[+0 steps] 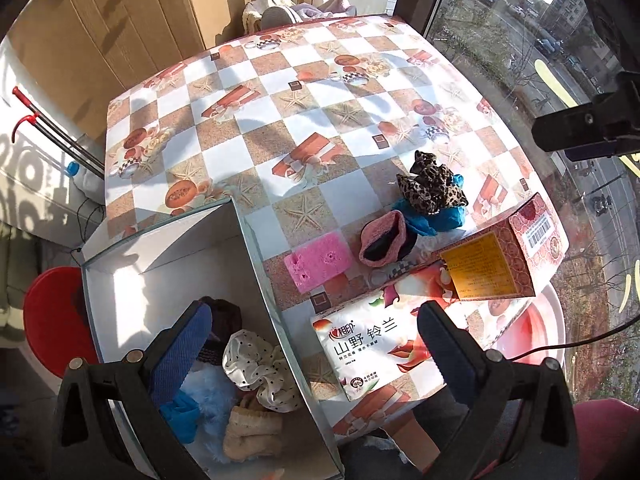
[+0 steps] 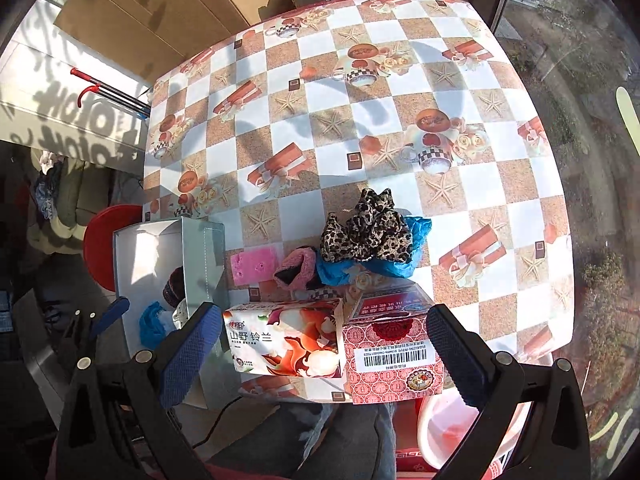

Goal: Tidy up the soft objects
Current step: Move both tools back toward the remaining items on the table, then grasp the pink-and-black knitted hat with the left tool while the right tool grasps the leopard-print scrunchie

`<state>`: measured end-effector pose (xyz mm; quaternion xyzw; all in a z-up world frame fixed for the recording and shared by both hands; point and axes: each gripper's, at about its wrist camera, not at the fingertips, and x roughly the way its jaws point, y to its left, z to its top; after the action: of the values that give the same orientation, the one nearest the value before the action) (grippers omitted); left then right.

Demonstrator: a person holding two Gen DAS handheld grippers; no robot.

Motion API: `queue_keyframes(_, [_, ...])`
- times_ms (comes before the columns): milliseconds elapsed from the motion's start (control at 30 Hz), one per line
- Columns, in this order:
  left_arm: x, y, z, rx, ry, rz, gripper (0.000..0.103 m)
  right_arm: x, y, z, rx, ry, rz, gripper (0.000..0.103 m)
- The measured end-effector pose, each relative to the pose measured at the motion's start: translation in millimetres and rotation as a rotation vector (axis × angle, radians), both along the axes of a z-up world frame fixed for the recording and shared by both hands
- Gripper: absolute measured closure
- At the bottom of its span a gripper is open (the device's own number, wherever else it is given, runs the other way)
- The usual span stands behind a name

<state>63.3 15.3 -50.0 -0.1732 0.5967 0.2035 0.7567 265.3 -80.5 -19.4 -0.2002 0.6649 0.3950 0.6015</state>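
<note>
Your left gripper (image 1: 314, 354) hangs with fingers (image 1: 180, 354) spread over the open white cardboard box (image 1: 168, 248) holding a cream dotted scrunchie (image 1: 260, 372). On the checkered counter (image 1: 280, 92) lie a pink sponge block (image 1: 318, 266), a leopard-print scrunchie (image 1: 430, 188) and a floral tissue pack (image 1: 372, 344).

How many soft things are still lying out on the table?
4: the pink sponge, the pink sock right of it, and the leopard scrunchie lying on the blue cloth. More may hide beneath that pile.
</note>
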Motion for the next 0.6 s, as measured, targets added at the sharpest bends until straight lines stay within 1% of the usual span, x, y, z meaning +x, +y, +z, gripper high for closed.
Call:
queue_keyframes(133, [48.0,-7.9,-32.8,-0.014,0.077,-0.11,0.0,41.9,-12.9,-20.0,-0.057,0.002,-0.037,0.0])
queue_keyframes(267, [80.8,-11.5,-67.7,-0.041,0.159,-0.191,0.0,66.9,-11.8,-54.1,-0.109,0.034,-0.021,0.0])
queue_keyframes(333, [92.0,-10.7,-85.3,-0.061,0.204,-0.214,0.0,74.9,-4.5,-75.9,-0.138,0.069,0.008,0.0])
queue_keyframes(400, [99.4,-9.3,-100.8,-0.084,0.247,-0.231,0.0,77.4,7.0,-100.4,-0.176,0.103,0.061,0.0])
queue_keyframes(533, [110.6,-5.6,-125.3,-0.114,0.331,-0.252,0.0,72.8,31.3,-143.3,-0.232,0.133,0.18,0.0])
queue_keyframes(600, [114.7,-1.5,-134.4,-0.124,0.36,-0.247,0.0,68.2,42.6,-162.5,-0.248,0.173,0.234,0.0])
